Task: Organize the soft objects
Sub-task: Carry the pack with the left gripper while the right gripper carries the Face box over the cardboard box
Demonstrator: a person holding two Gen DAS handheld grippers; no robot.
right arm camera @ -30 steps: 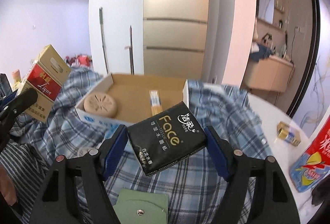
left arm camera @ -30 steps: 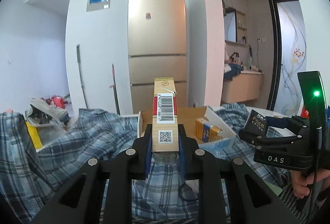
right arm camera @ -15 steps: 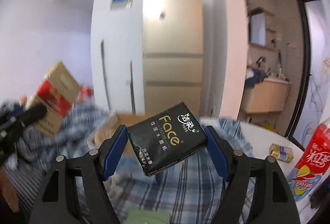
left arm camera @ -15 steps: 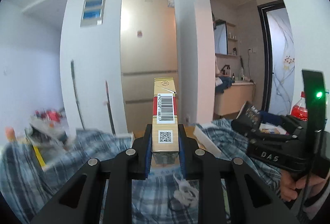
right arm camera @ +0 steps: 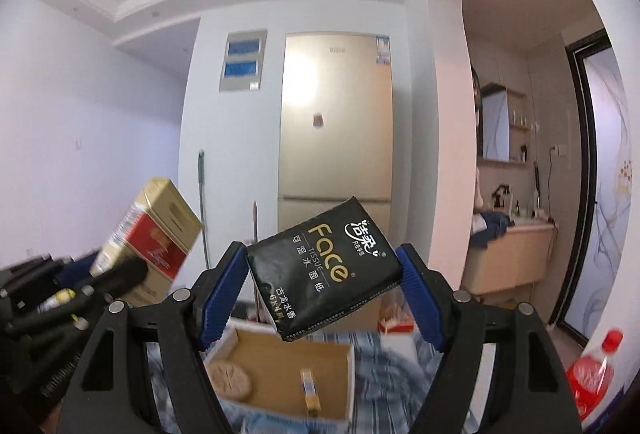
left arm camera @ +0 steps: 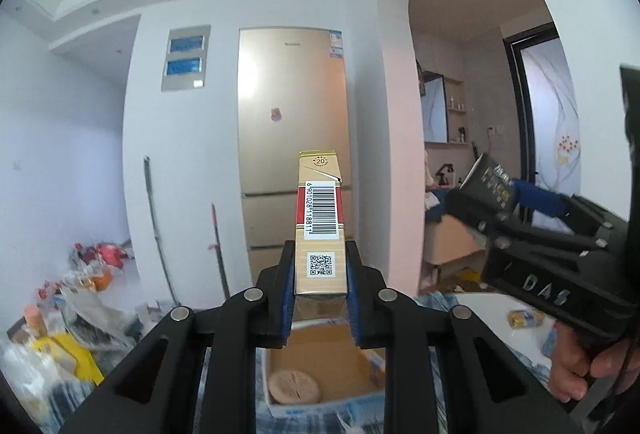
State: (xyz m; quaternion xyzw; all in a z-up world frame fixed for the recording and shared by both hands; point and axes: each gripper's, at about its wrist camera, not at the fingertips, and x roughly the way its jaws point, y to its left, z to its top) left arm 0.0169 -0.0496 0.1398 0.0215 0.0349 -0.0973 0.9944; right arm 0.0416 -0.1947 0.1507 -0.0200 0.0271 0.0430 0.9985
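Left gripper (left arm camera: 320, 274): I've got it clamped on the cigarette pack (left arm camera: 320, 222).
Right gripper (right arm camera: 323, 292): pinching the tissue pack (right arm camera: 324, 270).
Progress: cardboard box (right arm camera: 280, 374) holds two items; both mine still undelivered.

Tall gold fridge (left arm camera: 294, 138) against the white wall, red-capped bottle (right arm camera: 592, 378) at far right.

Open cardboard box (right arm camera: 280, 370): floor holds round puck (right arm camera: 231, 379) at left and small pack (right arm camera: 310, 392); middle stays passable.
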